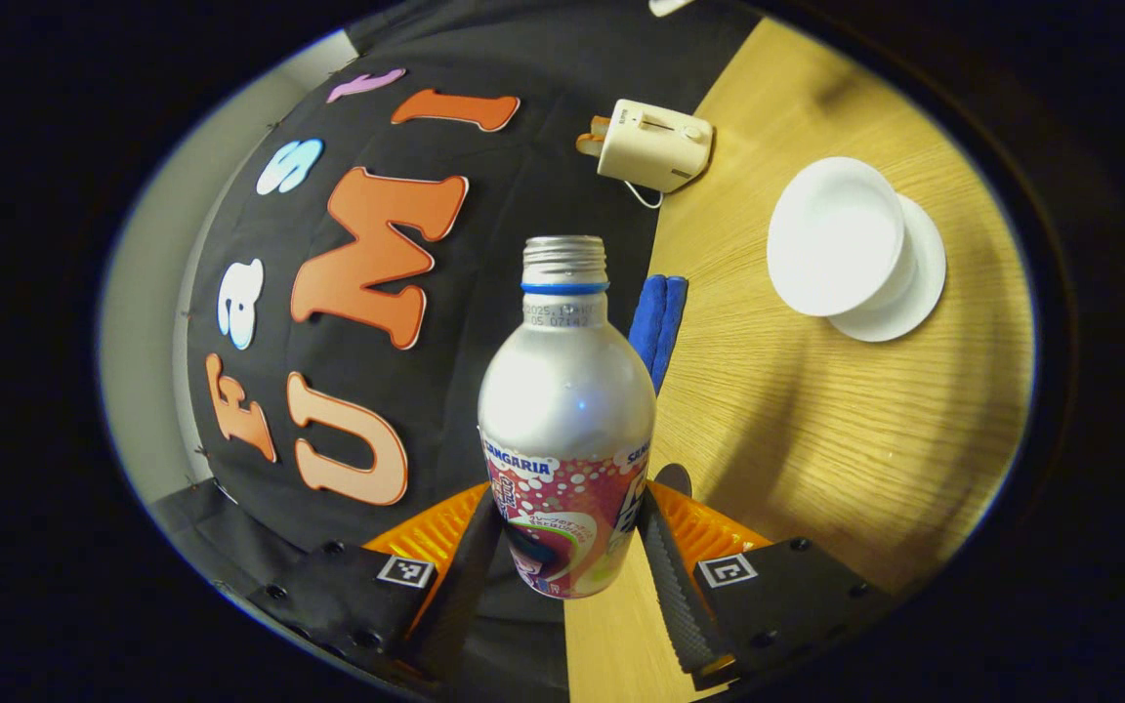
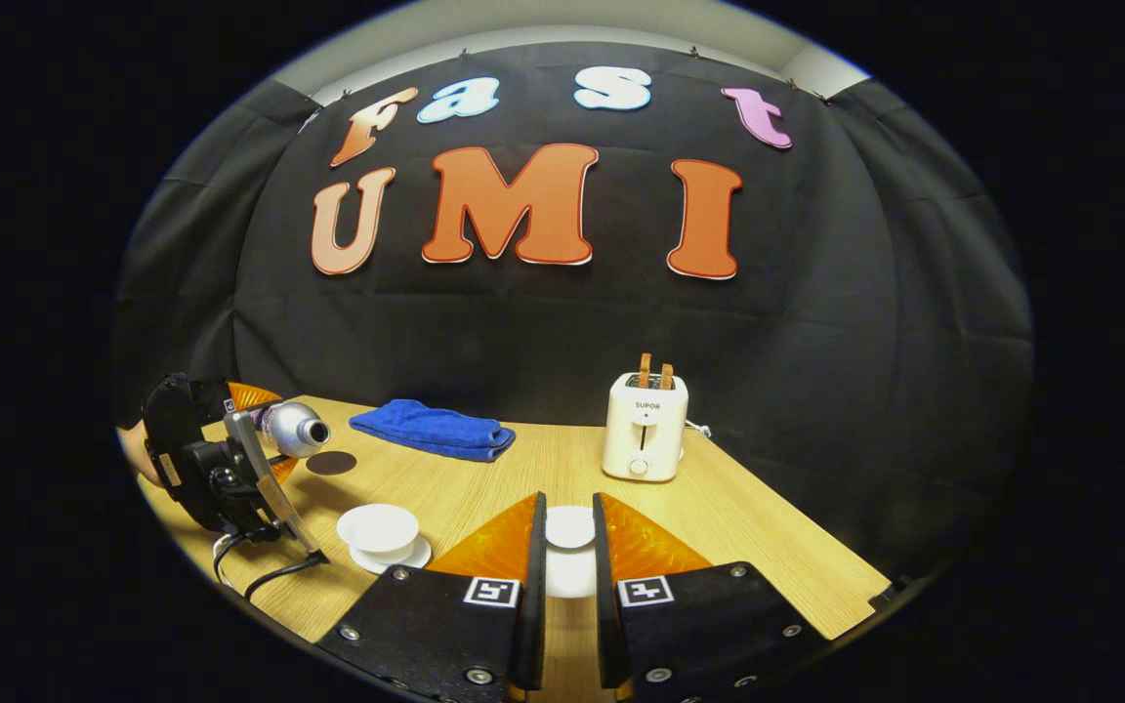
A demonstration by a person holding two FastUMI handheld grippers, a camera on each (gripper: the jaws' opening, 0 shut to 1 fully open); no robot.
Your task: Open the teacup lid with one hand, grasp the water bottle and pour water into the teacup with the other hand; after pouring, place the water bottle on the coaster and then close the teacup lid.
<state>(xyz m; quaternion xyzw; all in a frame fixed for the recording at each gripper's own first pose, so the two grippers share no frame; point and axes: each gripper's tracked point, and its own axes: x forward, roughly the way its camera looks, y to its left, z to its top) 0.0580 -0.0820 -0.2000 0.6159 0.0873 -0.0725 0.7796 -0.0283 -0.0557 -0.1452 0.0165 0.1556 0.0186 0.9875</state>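
Bottle clamped in left jaws, tilted near teacup; right jaws clamp lid

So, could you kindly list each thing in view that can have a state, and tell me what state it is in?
Silver metal water bottle: uncapped, tilted, clamped in the left gripper.
White ceramic teacup: uncovered, on its saucer.
White teacup lid: off the cup, between the right gripper fingers.
Dark round coaster: bare.
Blue folded towel: lying flat.
Cream toaster: two slices sticking up.
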